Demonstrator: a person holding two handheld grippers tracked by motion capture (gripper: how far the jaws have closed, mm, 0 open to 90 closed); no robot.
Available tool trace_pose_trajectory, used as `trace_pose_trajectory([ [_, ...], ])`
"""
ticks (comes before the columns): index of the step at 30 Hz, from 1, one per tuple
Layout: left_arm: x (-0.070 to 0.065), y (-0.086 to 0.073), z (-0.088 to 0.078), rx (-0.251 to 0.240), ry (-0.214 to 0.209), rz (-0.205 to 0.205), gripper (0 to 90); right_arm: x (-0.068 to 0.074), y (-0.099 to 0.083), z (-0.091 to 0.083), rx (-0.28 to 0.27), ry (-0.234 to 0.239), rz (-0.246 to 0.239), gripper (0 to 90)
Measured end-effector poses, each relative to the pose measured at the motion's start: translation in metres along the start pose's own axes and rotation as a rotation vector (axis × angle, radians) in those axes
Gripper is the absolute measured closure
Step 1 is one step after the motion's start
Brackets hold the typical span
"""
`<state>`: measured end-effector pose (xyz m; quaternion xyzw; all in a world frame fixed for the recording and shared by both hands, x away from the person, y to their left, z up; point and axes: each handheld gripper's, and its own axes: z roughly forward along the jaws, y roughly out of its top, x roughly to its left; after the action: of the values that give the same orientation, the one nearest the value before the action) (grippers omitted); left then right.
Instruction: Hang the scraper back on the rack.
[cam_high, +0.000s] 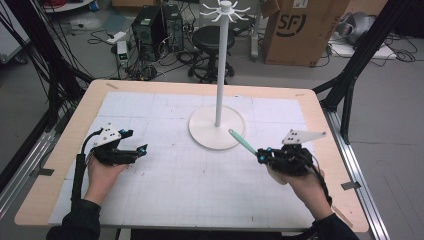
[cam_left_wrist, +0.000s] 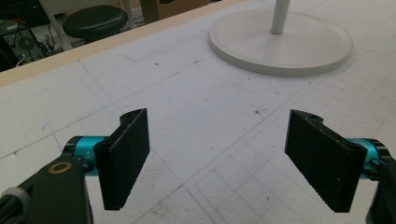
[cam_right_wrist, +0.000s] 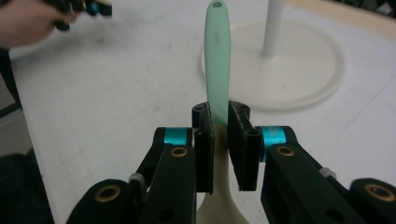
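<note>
With the left gripper wide and empty, the right gripper clamps the spatula narrowly; it may pivot and strike the stand.

The desk has a light wooden top with rounded corners. A white sheet with a faint grid covers most of it, with some small dark marks. On the sheet, toward the far side, stands a white stand with a round flat base and a thin upright pole.
</note>
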<state>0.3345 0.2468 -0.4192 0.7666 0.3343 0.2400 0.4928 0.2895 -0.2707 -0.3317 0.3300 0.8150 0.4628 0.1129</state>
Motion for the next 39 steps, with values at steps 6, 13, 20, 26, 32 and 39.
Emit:
trace_pose_trajectory([
  [6, 0.000, 0.000, 0.000, -0.002, -0.004, -0.007, 22.8, -0.009, 0.049, -0.030, -0.070, -0.002, -0.014, 81.3],
  [13, 0.001, -0.001, 0.001, 0.002, -0.010, -0.008, 22.9, -0.019, 0.094, -0.057, -0.145, 0.006, -0.014, 81.3],
  [20, 0.001, -0.001, 0.002, 0.005, -0.013, -0.007, 23.0, -0.020, 0.133, -0.075, -0.180, -0.007, -0.041, 81.3],
  [26, 0.001, -0.001, 0.002, 0.003, -0.017, -0.012, 23.1, -0.017, 0.162, -0.082, -0.198, -0.024, -0.060, 81.3],
  [32, 0.002, -0.002, 0.002, 0.001, -0.021, -0.015, 23.1, -0.012, 0.183, -0.086, -0.215, -0.031, -0.077, 81.3],
  [39, 0.001, -0.002, 0.002, 0.006, -0.027, -0.013, 23.2, -0.007, 0.198, -0.085, -0.246, -0.023, -0.084, 81.2],
])
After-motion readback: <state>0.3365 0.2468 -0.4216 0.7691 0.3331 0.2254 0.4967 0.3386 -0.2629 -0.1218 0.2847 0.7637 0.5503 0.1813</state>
